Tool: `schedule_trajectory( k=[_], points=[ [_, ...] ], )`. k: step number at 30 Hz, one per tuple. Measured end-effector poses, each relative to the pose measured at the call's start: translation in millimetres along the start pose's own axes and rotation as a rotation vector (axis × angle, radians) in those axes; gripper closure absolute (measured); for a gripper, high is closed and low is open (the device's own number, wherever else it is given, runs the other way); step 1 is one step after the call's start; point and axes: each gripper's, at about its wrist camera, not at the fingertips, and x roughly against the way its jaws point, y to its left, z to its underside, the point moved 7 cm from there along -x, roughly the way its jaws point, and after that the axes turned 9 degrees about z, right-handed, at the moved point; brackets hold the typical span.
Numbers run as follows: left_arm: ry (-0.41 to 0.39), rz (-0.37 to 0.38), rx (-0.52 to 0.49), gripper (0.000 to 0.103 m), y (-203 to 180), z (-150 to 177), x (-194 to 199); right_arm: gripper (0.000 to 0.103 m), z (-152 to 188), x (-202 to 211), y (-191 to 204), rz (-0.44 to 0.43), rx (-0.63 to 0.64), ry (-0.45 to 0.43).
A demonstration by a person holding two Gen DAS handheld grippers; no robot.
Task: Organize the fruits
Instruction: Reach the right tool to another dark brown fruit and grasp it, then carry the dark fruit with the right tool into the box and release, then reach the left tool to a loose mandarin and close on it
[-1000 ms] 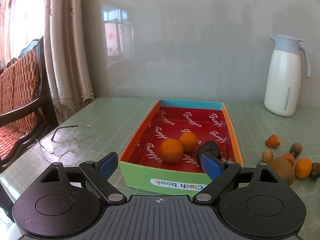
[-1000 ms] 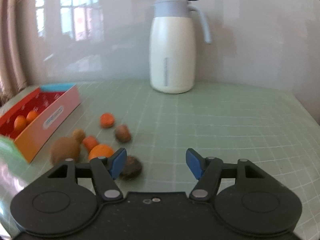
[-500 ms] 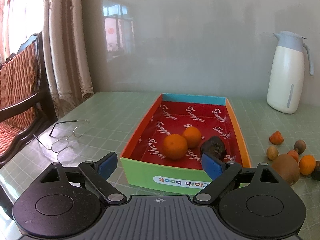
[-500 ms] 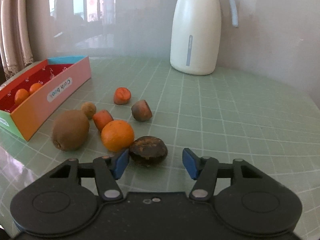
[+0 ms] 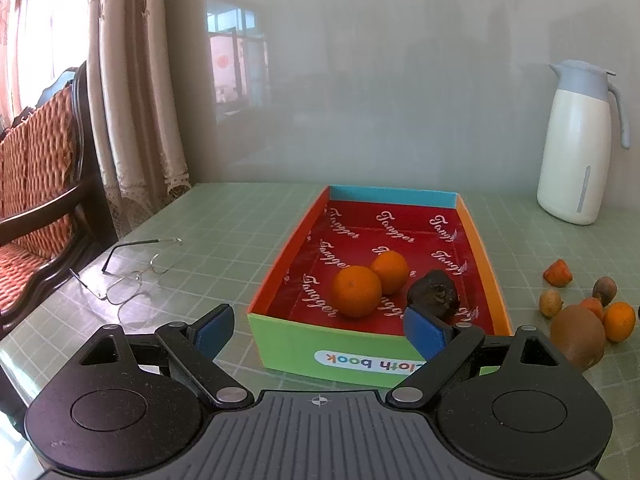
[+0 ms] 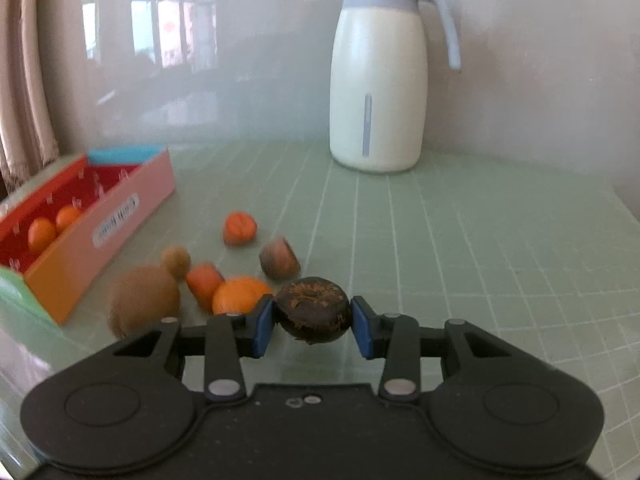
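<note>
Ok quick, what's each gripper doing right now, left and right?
Left gripper: open, holding nothing, in front of the box.
Right gripper: jaws have just been closing and are shut on the dark round fruit.

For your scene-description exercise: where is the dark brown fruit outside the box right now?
In the right wrist view, the dark brown fruit sits low centre between the right gripper pads, which have just been closing, beside the orange.

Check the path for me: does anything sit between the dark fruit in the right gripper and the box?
Yes. The dark fruit is pinched in the right gripper, whose jaws have just been closing. Between it and the box lie an orange, a kiwi and smaller pieces. Lifting over them looks safest.
</note>
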Motion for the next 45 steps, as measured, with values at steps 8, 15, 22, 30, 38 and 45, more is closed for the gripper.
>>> schedule_trajectory(
  k=[8, 15, 22, 30, 38, 45],
  points=[
    [0.006, -0.038, 0.018, 0.012, 27, 6, 1, 0.063, -20, 6, 29, -0.055, -0.015, -0.048],
    [0.024, -0.085, 0.022, 0.005, 57, 16, 1, 0.063, -28, 8, 67, -0.108, 0.013, -0.067],
    [0.037, -0.137, 0.05, 0.0, 88, 25, 3, 0.063, -38, 14, 108, -0.172, 0.04, -0.081],
    [0.054, -0.214, 0.014, 0.0, 99, 31, 0, 0.063, -47, 30, 158, -0.258, 0.076, -0.114],
    [0.055, -0.214, 0.023, 0.0, 98, 33, 1, 0.052, -47, 35, 199, -0.325, 0.133, -0.119],
    [0.05, -0.208, 0.048, 0.0, 94, 32, 1, 0.023, -51, 40, 193, -0.293, 0.104, -0.172]
  ],
)
